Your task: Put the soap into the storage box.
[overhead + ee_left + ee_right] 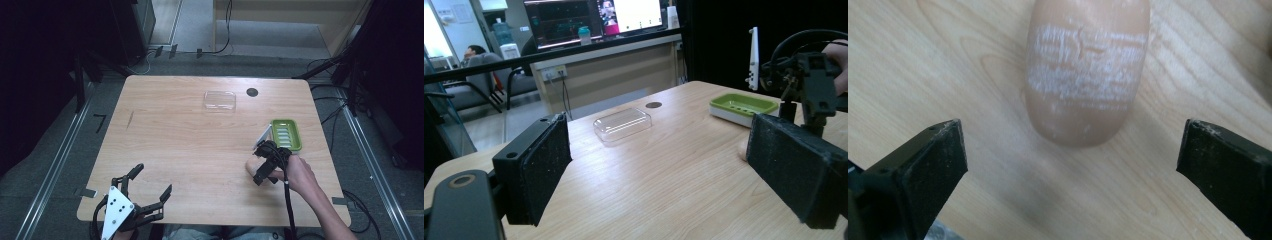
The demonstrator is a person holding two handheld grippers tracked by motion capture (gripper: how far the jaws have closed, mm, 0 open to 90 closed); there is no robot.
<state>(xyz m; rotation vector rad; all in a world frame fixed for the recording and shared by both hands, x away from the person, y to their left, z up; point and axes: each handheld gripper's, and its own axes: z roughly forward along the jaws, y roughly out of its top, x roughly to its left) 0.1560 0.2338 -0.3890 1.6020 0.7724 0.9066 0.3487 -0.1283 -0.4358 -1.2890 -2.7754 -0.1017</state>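
Right gripper (256, 169) sits over the table's (190, 150) right half, held by the right hand (295, 172) whose forearm comes in from the bottom right. It points down and left at a peach soap bar (1087, 75) lying on the wood. In the right gripper view the jaws are spread wide, with the bar's rounded near end between and just beyond them – no contact visible. Bar face has whitish worn lettering.

Left gripper (147, 187) is at the near left edge, jaws open and holding nothing, grey plate on top. Its view looks across the table toward the right gripper.

Containers: green soap dish (286, 134) with white base, just beyond the right gripper near the right edge – ridged insert, nothing in it. Clear lid (220, 100) lies flat near the far edge, centre, well apart from the dish. A dark round hole (252, 92) is just right of the lid.

Room: centre and left of the table are bare wood – wide open between the two grippers. Soap is near the dish, closer to the person.
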